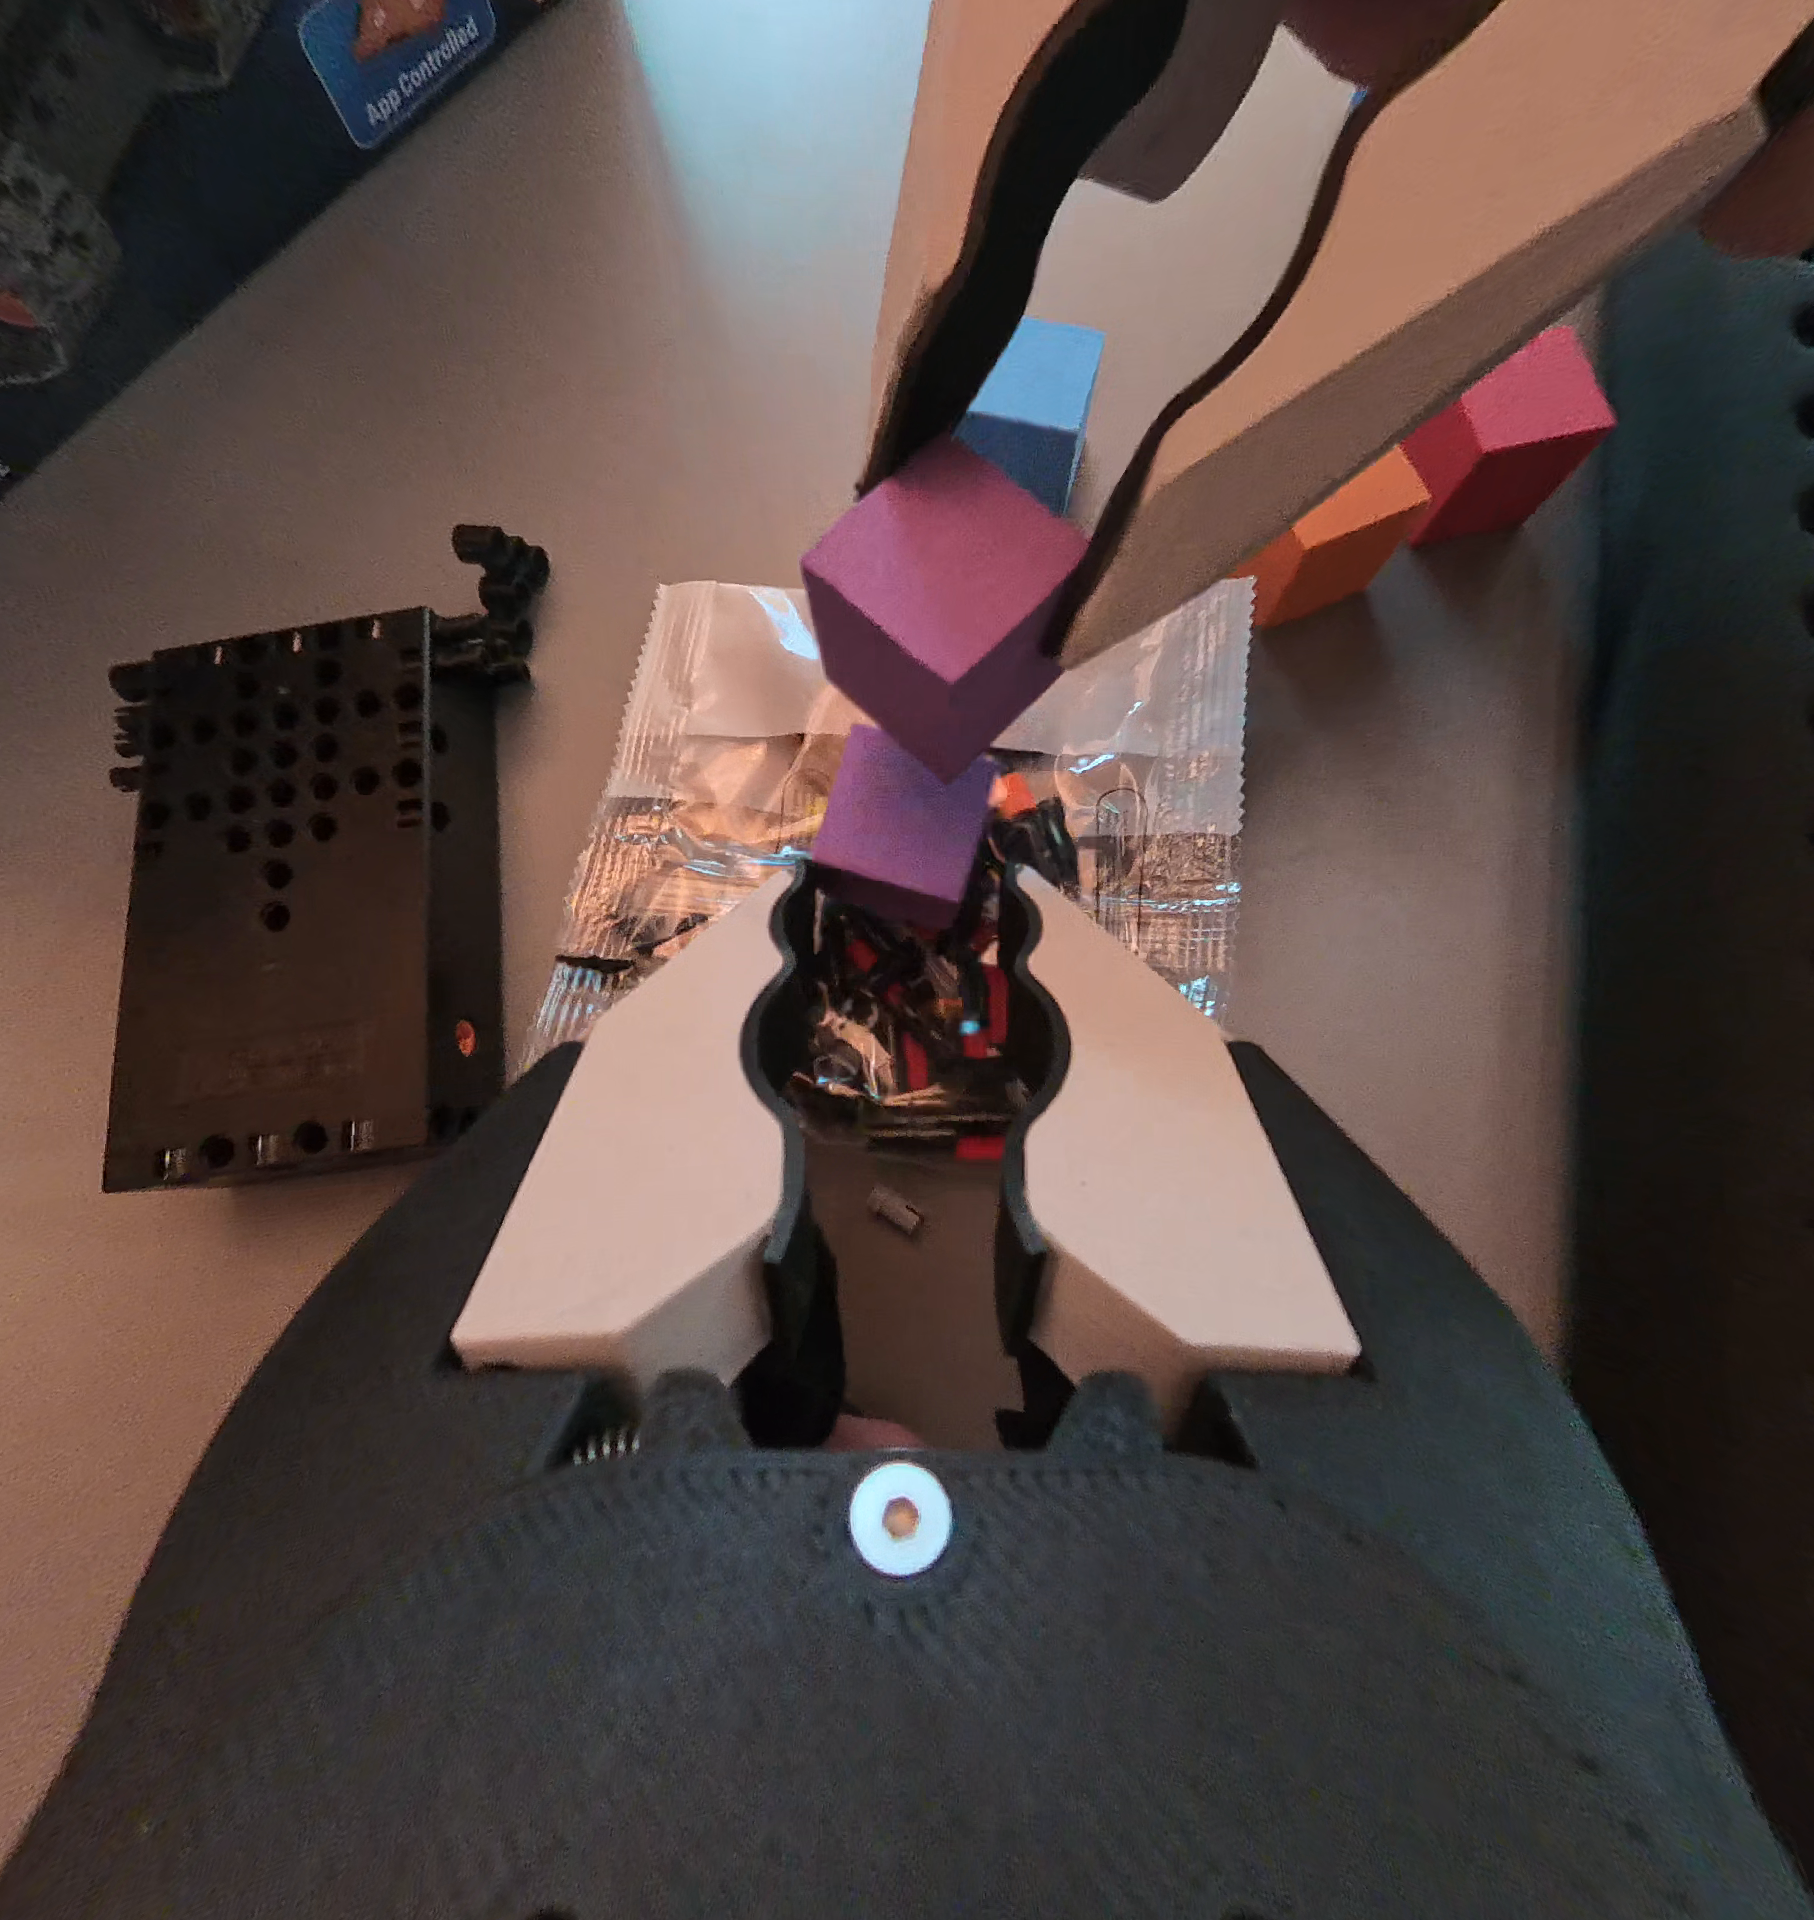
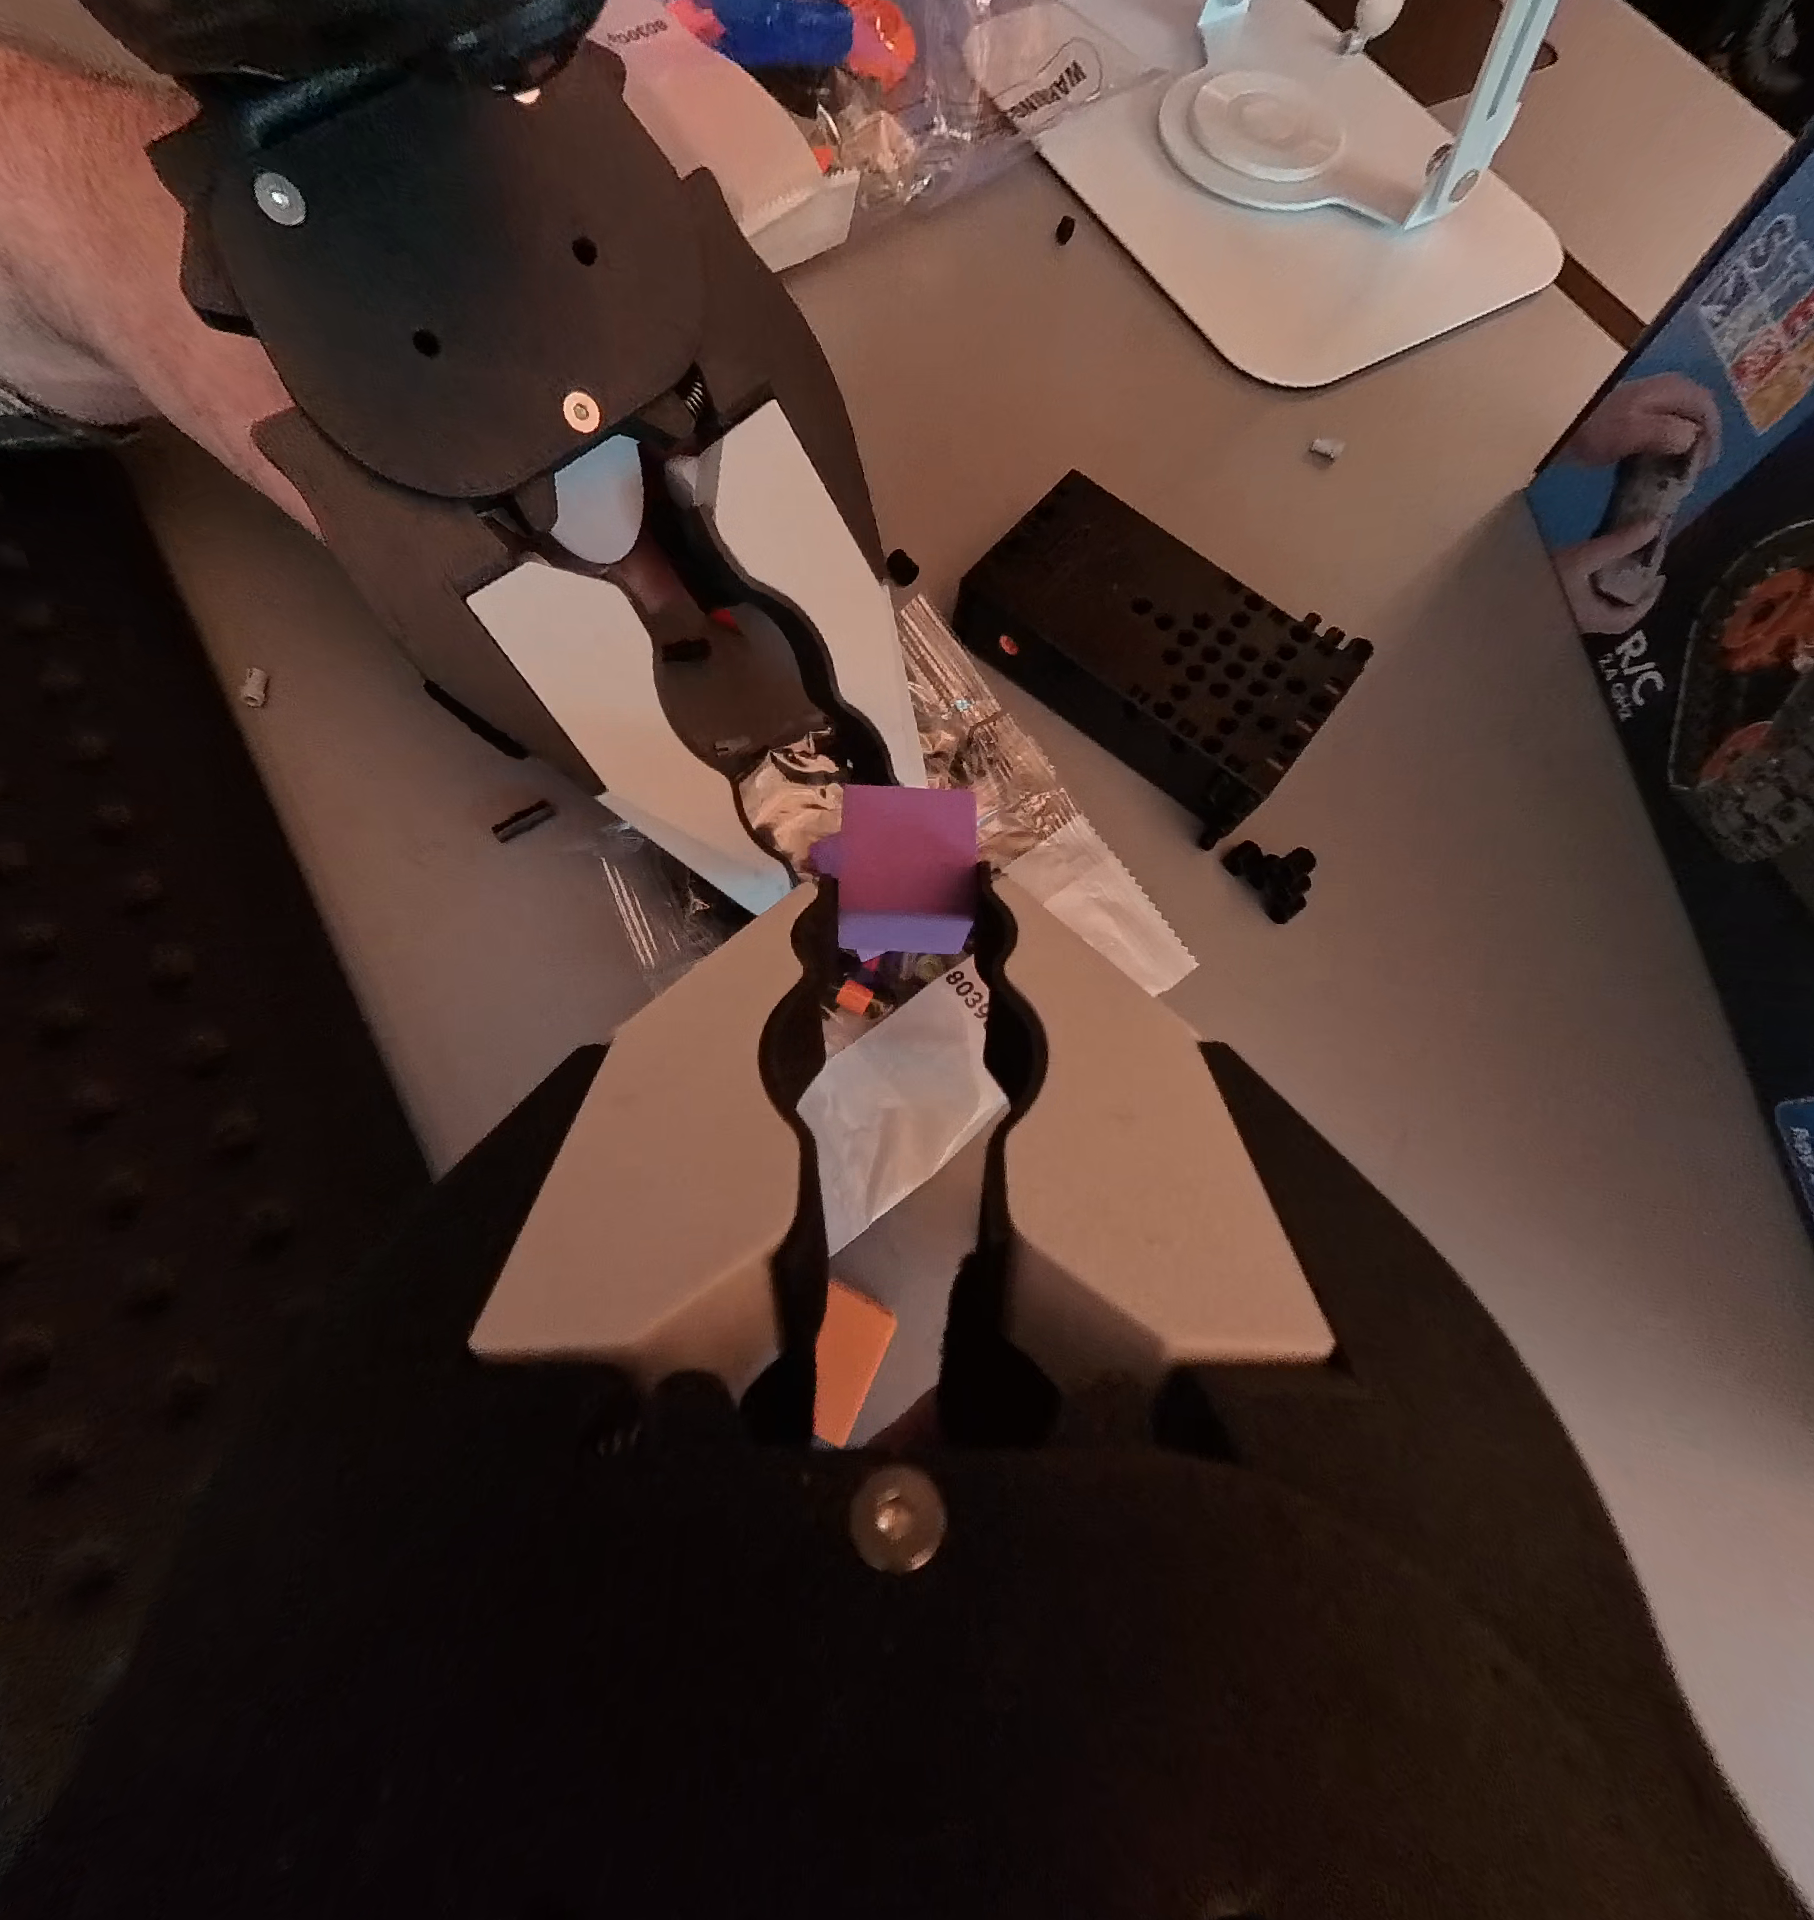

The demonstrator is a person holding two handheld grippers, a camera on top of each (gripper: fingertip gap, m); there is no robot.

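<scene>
- At 9 o'clock in the left wrist view, a black perforated block (image 1: pixel 290 883) lies flat on the desk (image 1: pixel 570 364), well apart from both claws.
- In the centre, a clear plastic bag (image 1: pixel 695 748) of small parts lies under everything; it looks slippery and uneven, so it is poor footing.
- The left claw (image 1: pixel 903 888) has its tips either side of a violet cube (image 1: pixel 898 821) above the bag. Whether they press it I cannot tell.
- Just above, touching or nearly so, the right claw (image 1: pixel 970 561) comes in from 1 o'clock, clenched on a magenta cube (image 1: pixel 934 613), which is tilted corner-down.
- The two cubes' faces are not square to each other; levelling the magenta cube would matter for any clean contact.
- A blue cube (image 1: pixel 1038 405) sits behind at 12 o'clock.
- At 2 o'clock, an orange cube (image 1: pixel 1339 540) and a red cube (image 1: pixel 1505 436) stand side by side on the desk.
</scene>
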